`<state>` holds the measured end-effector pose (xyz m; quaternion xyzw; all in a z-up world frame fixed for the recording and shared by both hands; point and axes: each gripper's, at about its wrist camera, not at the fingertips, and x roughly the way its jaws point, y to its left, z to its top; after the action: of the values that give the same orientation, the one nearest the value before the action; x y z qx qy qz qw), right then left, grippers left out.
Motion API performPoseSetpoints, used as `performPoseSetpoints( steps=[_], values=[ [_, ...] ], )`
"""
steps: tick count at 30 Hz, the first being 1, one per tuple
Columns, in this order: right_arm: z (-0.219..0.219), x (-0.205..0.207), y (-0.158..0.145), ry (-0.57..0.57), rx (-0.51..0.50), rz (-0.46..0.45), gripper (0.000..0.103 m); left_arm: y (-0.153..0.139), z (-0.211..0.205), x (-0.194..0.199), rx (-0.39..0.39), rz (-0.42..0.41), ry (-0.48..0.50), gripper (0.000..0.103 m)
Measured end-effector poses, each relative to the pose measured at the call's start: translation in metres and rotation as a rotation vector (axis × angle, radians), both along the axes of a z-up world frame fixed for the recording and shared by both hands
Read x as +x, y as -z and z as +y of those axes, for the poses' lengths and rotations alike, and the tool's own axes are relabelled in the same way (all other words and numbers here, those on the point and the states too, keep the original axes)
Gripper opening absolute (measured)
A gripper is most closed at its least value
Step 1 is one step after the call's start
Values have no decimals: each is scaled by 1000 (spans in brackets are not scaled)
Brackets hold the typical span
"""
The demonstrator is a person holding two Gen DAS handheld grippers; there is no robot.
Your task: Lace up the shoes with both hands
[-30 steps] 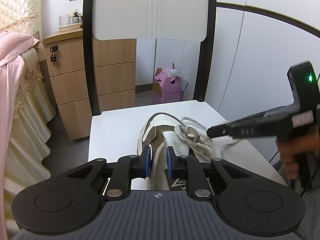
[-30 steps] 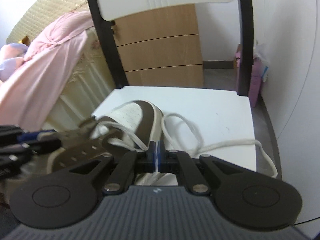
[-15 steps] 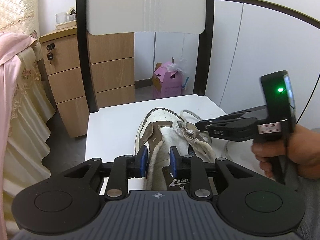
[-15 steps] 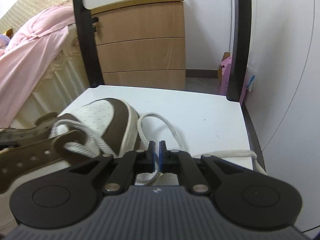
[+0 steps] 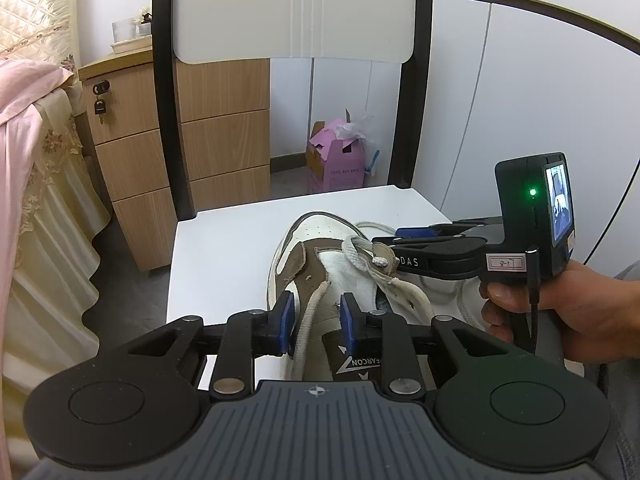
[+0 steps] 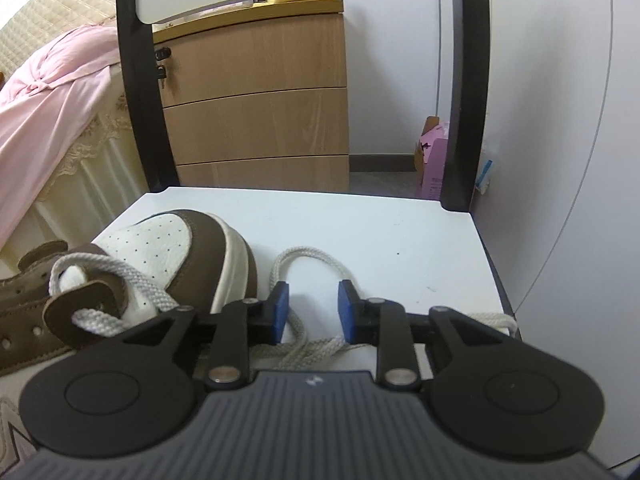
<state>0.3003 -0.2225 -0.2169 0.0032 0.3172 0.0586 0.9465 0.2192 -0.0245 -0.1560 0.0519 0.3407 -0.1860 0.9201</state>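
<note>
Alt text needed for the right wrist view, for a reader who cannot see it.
The right gripper, jaws opening and pressing on nothing, hangs over a loop of lace lying on a white chair seat. A brown and white shoe sits at left, lace threaded through its eyelets.

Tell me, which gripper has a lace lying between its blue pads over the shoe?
The left gripper: a lace runs between its opening pads, over the shoe. The right gripper, also opening, is beside the shoe, over the chair seat.
</note>
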Motion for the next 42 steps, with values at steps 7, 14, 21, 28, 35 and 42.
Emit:
performPoseSetpoints(
  steps=[7, 14, 21, 28, 35, 42],
  values=[
    [-5, 2, -1, 128, -40, 11, 70, 2, -4, 1, 14, 0, 1, 32],
    [-5, 2, -1, 129, -48, 9, 70, 2, -5, 0, 24, -4, 9, 36],
    [-7, 3, 0, 169, -37, 17, 77, 3, -8, -1, 39, -7, 18, 36],
    [-12, 12, 4, 276, -67, 53, 103, 3, -8, 0, 38, -5, 10, 37],
    [-13, 13, 7, 275, -67, 53, 103, 3, -8, -1, 41, -9, 8, 37],
    [-11, 15, 8, 274, -68, 53, 103, 3, -7, 0, 36, -8, 4, 37]
  ],
)
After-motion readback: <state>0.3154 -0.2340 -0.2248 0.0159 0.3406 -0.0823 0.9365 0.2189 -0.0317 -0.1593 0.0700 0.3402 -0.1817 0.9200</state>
